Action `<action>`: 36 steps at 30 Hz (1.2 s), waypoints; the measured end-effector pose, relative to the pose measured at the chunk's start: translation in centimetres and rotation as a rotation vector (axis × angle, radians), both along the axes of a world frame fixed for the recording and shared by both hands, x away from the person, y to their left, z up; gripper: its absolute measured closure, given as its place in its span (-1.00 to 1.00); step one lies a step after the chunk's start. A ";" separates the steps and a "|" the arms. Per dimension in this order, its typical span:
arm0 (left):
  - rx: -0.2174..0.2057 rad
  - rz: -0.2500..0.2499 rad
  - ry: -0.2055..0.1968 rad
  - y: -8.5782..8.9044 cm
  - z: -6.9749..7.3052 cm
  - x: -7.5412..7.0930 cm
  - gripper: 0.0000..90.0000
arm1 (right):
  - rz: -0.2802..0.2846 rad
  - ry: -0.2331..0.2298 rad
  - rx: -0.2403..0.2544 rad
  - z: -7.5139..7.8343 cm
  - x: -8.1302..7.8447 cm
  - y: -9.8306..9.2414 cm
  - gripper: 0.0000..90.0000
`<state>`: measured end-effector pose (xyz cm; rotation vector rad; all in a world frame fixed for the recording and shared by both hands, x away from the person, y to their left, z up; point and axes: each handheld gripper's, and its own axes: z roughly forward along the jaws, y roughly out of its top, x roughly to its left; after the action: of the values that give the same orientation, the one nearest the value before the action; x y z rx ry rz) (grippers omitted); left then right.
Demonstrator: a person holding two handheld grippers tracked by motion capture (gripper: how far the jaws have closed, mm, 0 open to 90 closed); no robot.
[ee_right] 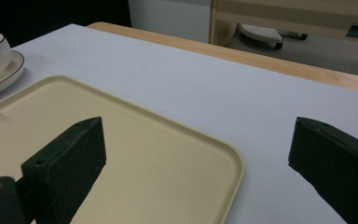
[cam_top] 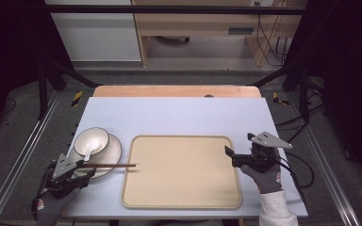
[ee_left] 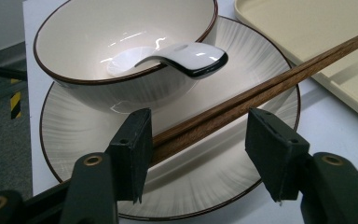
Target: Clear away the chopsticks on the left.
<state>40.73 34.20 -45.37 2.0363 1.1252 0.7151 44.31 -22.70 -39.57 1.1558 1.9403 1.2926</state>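
We hold the left gripper point(ee_left: 198, 140) low over the plate point(ee_left: 242, 177), jaws apart with the chopsticks point(ee_left: 261, 91) between them, one pad touching but not clamped. The chopsticks lie across the plate beside the bowl point(ee_left: 121, 51), tips reaching the tray point(cam_top: 181, 172). Our right gripper point(ee_right: 196, 154) gapes, holding nothing, over the tray's edge.

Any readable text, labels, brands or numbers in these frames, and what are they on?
No readable text anywhere.
Glove cuff: a small round logo, too small to read.
Panel under the far desk: no legible marking.
Bowl, spoon, plate, chopsticks and tray: unmarked.
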 end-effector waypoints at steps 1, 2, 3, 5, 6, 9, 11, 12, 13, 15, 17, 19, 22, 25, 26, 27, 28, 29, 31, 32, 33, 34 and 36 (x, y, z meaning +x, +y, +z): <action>0.007 0.000 0.002 0.0 -0.1 0.0 -0.06 | 0.000 0.001 0.000 0.0 0.0 0.0 -0.91; 0.007 0.000 0.002 0.0 -0.1 0.0 -0.06 | 0.000 0.001 0.000 0.0 0.0 0.0 -0.91; 0.007 -0.001 0.006 0.0 -0.1 0.1 -0.04 | -0.001 0.001 0.002 0.0 0.0 0.0 -0.91; 0.008 -0.001 0.008 0.0 -0.1 0.1 -0.04 | -0.001 0.000 -0.001 0.0 0.0 0.0 -0.91; 0.010 -0.001 0.012 0.0 -0.1 0.1 -0.03 | 0.000 0.003 -0.002 0.0 0.0 0.0 -0.91; 0.021 -0.001 0.013 -0.1 -0.1 0.1 -0.03 | 0.002 0.003 -0.001 0.0 0.0 0.0 -0.91; 0.026 -0.005 0.017 -0.1 -0.1 0.1 -0.02 | 0.002 0.004 0.000 0.0 0.0 0.0 -0.91; 0.028 -0.005 0.018 -0.1 -0.1 0.1 0.00 | 0.000 0.001 -0.001 0.0 0.0 0.0 -0.91; 0.032 -0.005 0.020 -0.1 0.0 0.1 0.01 | 0.000 0.000 0.001 0.0 0.0 0.0 -0.91; 0.057 -0.005 0.018 -0.2 0.0 0.2 0.04 | 0.000 0.001 -0.001 0.0 0.0 0.0 -0.91; 0.074 -0.010 0.026 -0.5 -0.1 0.5 0.07 | 0.002 0.002 -0.005 0.0 0.0 0.0 -0.91; 0.079 -0.014 0.032 -0.6 -0.1 0.6 0.08 | 0.002 0.003 -0.006 -0.1 0.1 0.1 -0.91; 0.076 -0.016 0.038 -0.6 0.0 0.7 0.10 | 0.002 0.006 -0.007 -0.1 0.1 0.1 -0.91; 0.077 -0.019 0.046 -0.8 0.1 0.6 0.15 | 0.000 0.004 -0.008 -0.1 0.1 0.0 -0.91; 0.078 -0.021 0.049 -0.9 0.1 0.6 0.18 | 0.001 0.004 -0.009 -0.1 0.0 0.0 -0.91; 0.080 -0.029 0.054 -1.0 0.2 0.5 0.20 | 0.001 0.003 -0.010 -0.1 0.0 0.0 -0.91; 0.084 -0.033 0.059 -1.0 0.2 0.5 0.25 | 0.000 0.003 -0.007 0.0 0.0 0.0 -0.91; 0.082 -0.031 0.059 -1.2 0.2 0.5 0.26 | 0.000 0.003 -0.008 0.0 0.0 0.0 -0.91; 0.082 -0.039 0.068 -1.4 0.3 0.4 0.38 | -0.003 0.001 -0.008 0.0 0.0 -0.1 -0.91; 0.084 -0.041 0.070 -1.5 0.4 0.4 0.38 | -0.003 0.001 -0.008 0.0 0.0 -0.1 -0.91; 0.080 -0.044 0.071 -1.6 0.4 0.3 0.41 | -0.004 0.003 -0.007 0.0 0.0 -0.1 -0.91; 0.082 -0.045 0.072 -1.6 0.4 0.3 0.43 | -0.003 0.003 -0.006 0.0 0.0 -0.1 -0.91; 0.077 -0.050 0.074 -1.7 0.5 0.3 0.47 | -0.001 0.002 -0.011 0.0 0.0 -0.1 -0.91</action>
<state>41.04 32.52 -44.91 2.1639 1.0995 0.6722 44.34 -22.78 -39.60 1.1537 1.9457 1.2786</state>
